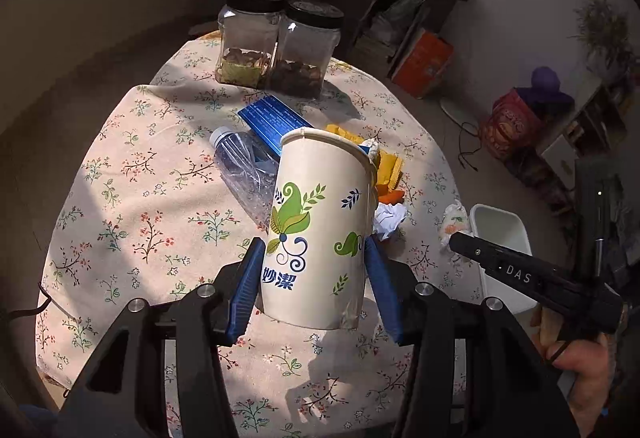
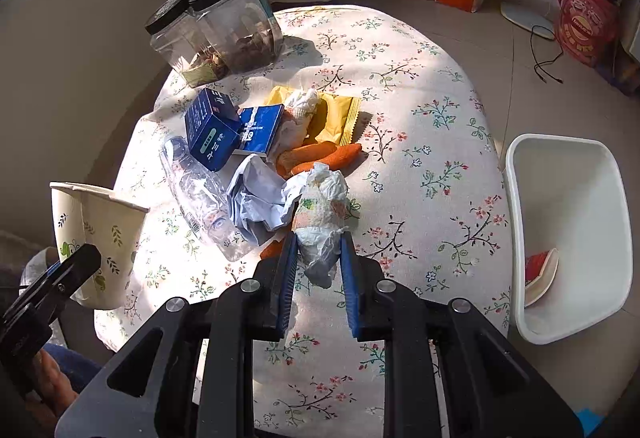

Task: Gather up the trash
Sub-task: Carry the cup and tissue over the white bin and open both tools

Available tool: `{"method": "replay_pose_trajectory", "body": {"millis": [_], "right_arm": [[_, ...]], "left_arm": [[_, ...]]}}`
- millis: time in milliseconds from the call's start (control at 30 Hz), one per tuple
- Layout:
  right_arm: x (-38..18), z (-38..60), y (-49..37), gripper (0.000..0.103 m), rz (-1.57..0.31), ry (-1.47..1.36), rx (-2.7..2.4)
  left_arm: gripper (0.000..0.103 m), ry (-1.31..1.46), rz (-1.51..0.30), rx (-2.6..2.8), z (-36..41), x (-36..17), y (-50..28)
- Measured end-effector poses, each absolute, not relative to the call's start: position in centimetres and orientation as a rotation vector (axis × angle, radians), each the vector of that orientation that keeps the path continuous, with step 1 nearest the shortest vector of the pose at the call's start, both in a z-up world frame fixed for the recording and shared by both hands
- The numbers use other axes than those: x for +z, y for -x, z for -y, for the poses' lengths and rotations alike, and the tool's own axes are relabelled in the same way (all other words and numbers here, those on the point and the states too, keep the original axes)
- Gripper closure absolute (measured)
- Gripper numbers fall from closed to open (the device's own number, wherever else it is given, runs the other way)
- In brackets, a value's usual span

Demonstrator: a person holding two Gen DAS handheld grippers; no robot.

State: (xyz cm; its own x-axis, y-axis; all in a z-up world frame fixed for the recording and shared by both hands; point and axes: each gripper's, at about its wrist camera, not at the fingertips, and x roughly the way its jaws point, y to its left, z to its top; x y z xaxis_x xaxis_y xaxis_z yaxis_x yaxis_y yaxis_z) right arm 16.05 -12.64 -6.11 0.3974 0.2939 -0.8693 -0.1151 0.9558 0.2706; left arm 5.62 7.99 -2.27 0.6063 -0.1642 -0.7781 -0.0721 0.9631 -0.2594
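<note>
Sunlit, the round table (image 2: 440,165) wears a floral cloth and sits in a cluttered room with shelving and a chair behind it.

Left gripper (image 1: 316,270): its blue pads are clamped on the lower sides of a paper cup (image 1: 320,230), printed with green leaves and blue characters. The cup is upright, slightly tilted, and clear of the cloth; its shadow falls on the table below it. From the right wrist view the same cup appears at the table's near left edge, with its rim creased.

Right gripper (image 2: 318,258): the jaws are clenched on a crumpled tissue wad (image 2: 320,209), white with a faint coloured print. Whether the wad's far end touches the pile beyond it cannot be judged from this angle.

Remaining litter lies heaped at the table's centre: a crushed clear plastic bottle (image 2: 196,189) on its side, two blue cartons (image 2: 232,129) side by side against it, a ball of white paper (image 2: 260,197), a second tissue (image 2: 300,105) resting on a yellow wrapper (image 2: 340,113), and orange peel pieces (image 2: 320,155) just beside the paper.

Two clear jars (image 2: 224,33) with black lids stand touching at the far edge, each partly filled with dried contents.

A white bin (image 2: 568,234) stands on the floor against the table's right side, holding a small red and cream item (image 2: 540,272) at the bottom.
</note>
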Motion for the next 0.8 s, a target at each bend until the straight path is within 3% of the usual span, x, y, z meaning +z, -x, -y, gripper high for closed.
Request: {"method": "replay_pose_trajectory", "body": {"millis": [500,800], "right_arm": [[0.0,17.8,-13.0,0.082,-0.954,-0.184,0.209],[3.3,25.4,-11.0,0.082,-0.837,-0.224,0.087]], "left_arm": [[0.052,0.151,-0.750,-0.184,0.9,6.4,-0.4],[0.052,0.083,-0.743,-0.360,9.8,7.2,-3.3]]}}
